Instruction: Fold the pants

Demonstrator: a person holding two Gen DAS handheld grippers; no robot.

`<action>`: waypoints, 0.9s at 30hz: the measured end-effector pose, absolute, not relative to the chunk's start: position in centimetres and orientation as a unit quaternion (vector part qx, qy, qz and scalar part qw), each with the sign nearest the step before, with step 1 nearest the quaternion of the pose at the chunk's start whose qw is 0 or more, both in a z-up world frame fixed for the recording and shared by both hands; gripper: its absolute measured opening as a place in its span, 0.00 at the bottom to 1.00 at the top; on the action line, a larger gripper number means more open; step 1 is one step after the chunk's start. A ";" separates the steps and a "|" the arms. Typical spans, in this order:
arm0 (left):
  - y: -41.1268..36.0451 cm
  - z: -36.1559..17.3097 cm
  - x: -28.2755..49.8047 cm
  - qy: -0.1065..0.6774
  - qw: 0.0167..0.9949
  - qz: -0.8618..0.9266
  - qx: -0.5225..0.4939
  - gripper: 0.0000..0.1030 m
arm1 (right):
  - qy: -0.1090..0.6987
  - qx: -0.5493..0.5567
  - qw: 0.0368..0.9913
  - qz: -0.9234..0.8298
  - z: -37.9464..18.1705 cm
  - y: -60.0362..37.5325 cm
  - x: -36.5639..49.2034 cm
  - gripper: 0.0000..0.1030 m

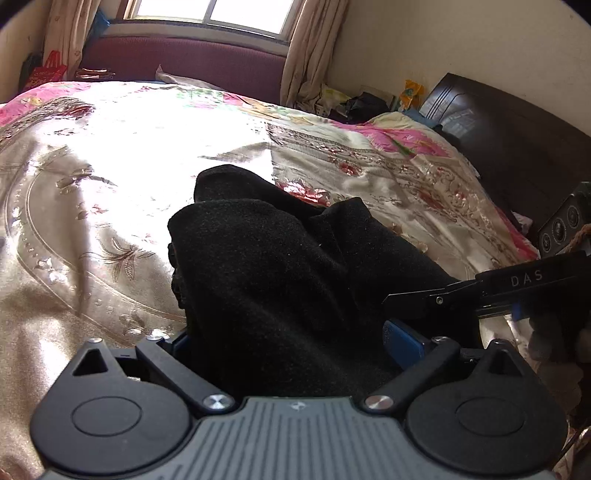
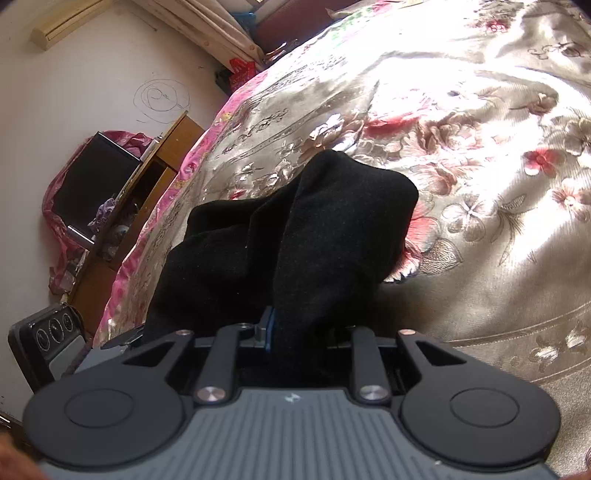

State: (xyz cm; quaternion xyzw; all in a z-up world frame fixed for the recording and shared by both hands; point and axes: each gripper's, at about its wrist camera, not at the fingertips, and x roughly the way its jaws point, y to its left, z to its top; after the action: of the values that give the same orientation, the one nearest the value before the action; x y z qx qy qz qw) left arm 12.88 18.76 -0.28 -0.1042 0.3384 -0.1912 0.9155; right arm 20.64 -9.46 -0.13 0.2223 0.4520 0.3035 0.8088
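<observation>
**Black pants bunched between two grippers on the bed**

In the left wrist view, the bed (image 1: 92, 192) is covered by a shiny floral bedspread (image 1: 369, 155), brightly lit from a window (image 1: 210, 14) framed by curtains (image 1: 310, 51). A red bag (image 1: 48, 72) is seen by the far left corner of the bed, and a maroon bench (image 1: 184, 62) runs under the window along the far edge. The black pants (image 1: 280, 269) are heaped in the middle of the bed and drawn up into the left gripper (image 1: 288, 339); its jaws are set wide, with fabric filling the gap between the blue pads (image 1: 404, 341), so a firm hold cannot be confirmed. At the right, the right gripper (image 1: 424, 299) is seen reaching in against the pants, and a dark headboard (image 1: 517, 147) closes off the bed's right edge, with clutter piled beside it.

In the right wrist view, a wooden cabinet (image 2: 147, 192) and a dark box in pink wrapping (image 2: 92, 177) stand on the floor off the bed's left edge, beneath a scribbled wall. The pants (image 2: 295, 236) rise as a ridge from the bedspread (image 2: 480, 147) into the right gripper (image 2: 291, 336), whose jaws are closed narrowly on a fold of the cloth. Much of the bedspread ahead is hidden by the raised fabric.
</observation>
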 end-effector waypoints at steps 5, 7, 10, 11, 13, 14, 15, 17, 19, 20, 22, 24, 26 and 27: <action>23.2 3.0 11.2 0.282 0.940 -0.150 -0.121 1.00 | 0.443 0.231 0.789 0.358 1.7 -4.3 22.4 0.21; 25.7 4.2 10.9 0.271 0.946 -0.129 -0.120 1.00 | 0.439 0.230 0.780 0.382 2.2 -1.6 23.6 0.20; 29.0 4.9 11.4 0.265 0.957 -0.080 -0.089 1.00 | 0.438 0.231 0.769 0.404 2.2 3.2 25.6 0.20; 30.2 4.7 11.9 0.269 0.958 -0.061 -0.080 1.00 | 0.440 0.231 0.767 0.405 2.0 4.7 26.3 0.20; 32.7 3.4 13.0 0.286 0.956 -0.014 -0.064 1.00 | 0.453 0.206 0.772 0.397 0.9 8.2 28.0 0.26; 33.6 2.6 13.4 0.293 0.955 0.018 -0.048 1.00 | 0.459 0.186 0.779 0.384 0.4 9.3 28.5 0.28; 34.2 2.0 13.6 0.298 0.953 0.040 -0.033 1.00 | 0.469 0.167 0.788 0.362 -0.3 10.2 28.8 0.32; 35.0 1.0 13.5 0.307 0.948 0.085 0.002 1.00 | 0.459 0.121 0.817 0.327 -0.1 10.5 28.2 0.32; 35.3 1.0 12.7 0.306 0.946 0.100 0.017 1.00 | 0.427 0.080 0.846 0.310 1.2 9.8 26.7 0.32; 35.3 1.2 12.2 0.300 0.948 0.104 0.022 1.00 | 0.414 0.072 0.853 0.309 1.8 9.6 26.2 0.32; 34.8 1.9 11.6 0.282 0.953 0.109 0.034 1.00 | 0.375 0.049 0.868 0.322 3.3 9.7 24.5 0.32; 34.0 2.2 11.7 0.271 0.956 0.108 0.038 1.00 | 0.349 0.022 0.873 0.340 4.0 10.9 23.5 0.32; 32.7 1.8 12.4 0.270 0.956 0.100 0.057 1.00 | 0.350 -0.003 0.866 0.357 3.6 13.1 23.3 0.32; 32.0 1.3 13.1 0.282 0.951 0.102 0.069 1.00 | 0.361 -0.015 0.862 0.355 2.9 13.7 23.4 0.30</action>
State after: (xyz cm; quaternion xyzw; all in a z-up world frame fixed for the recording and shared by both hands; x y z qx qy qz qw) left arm 13.10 32.00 1.33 0.0690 0.2820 0.1022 0.9514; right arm 23.43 13.71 2.87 -0.0145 0.3608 0.3553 0.8622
